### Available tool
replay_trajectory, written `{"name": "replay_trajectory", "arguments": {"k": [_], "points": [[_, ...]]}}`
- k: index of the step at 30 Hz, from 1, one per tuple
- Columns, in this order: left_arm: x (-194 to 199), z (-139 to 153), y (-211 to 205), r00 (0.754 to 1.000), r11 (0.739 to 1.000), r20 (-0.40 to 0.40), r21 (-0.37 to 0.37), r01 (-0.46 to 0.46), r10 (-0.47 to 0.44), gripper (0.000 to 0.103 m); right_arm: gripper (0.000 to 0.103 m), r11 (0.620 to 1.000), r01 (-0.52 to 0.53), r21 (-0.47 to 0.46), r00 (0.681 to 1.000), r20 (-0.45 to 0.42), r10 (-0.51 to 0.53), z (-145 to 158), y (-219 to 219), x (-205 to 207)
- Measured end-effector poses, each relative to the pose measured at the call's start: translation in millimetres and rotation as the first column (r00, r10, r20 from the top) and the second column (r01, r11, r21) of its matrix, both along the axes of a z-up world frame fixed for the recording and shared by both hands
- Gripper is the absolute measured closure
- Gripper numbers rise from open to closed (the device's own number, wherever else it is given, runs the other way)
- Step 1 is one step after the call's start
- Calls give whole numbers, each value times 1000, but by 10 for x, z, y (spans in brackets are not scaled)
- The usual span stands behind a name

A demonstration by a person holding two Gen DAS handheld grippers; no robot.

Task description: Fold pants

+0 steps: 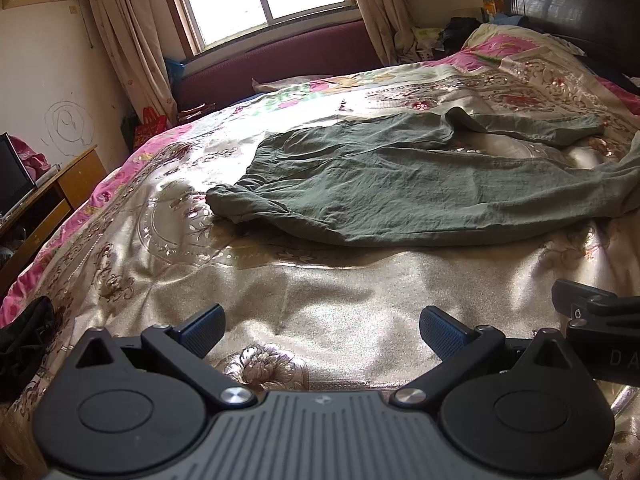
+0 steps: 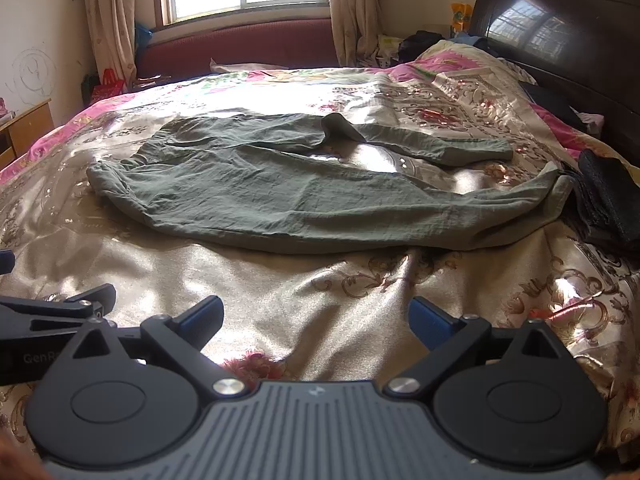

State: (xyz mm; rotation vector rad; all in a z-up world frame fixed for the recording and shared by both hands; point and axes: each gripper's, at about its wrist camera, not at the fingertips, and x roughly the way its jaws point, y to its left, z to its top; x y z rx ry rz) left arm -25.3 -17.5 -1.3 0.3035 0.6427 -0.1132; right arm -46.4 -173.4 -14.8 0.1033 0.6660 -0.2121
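The green pants (image 2: 280, 196) lie spread across the bed (image 2: 320, 288), well beyond both grippers, waistband at the left and the two legs running off to the right. Nothing is folded yet.

Starting at the left, the waistband (image 1: 240, 196) is bunched and curled under itself; a grab there would likely catch only the top layer, and the fold would drag the lower layer crooked. The satin bedspread (image 1: 320, 304) is glossy and wrinkled, so I judge the cloth may slide instead of creasing, or the fingers may pinch the spread along with the pants.

The left gripper (image 1: 322, 330) hovers over bare spread with its fingers set wide and nothing between them; the right gripper (image 2: 316, 322) is close beside it, equally wide and empty. Held this near each other, they could collide on a shared reach.

In the middle, the far leg has a raised, turned-over flap (image 2: 340, 126), and the legs splay apart with spread showing between them; folding without straightening would lock that twist in.

At the right, the near leg's cuff (image 2: 556, 184) touches a dark folded garment (image 2: 608, 196), which could get caught up in the lift.
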Motion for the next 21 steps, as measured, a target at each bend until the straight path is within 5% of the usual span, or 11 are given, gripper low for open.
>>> {"name": "replay_trajectory", "arguments": {"k": [21], "points": [[6, 8, -47, 999, 1000, 30, 20, 10, -11, 0, 4, 1000, -1, -10, 1000, 6, 1, 18, -9, -8]]}}
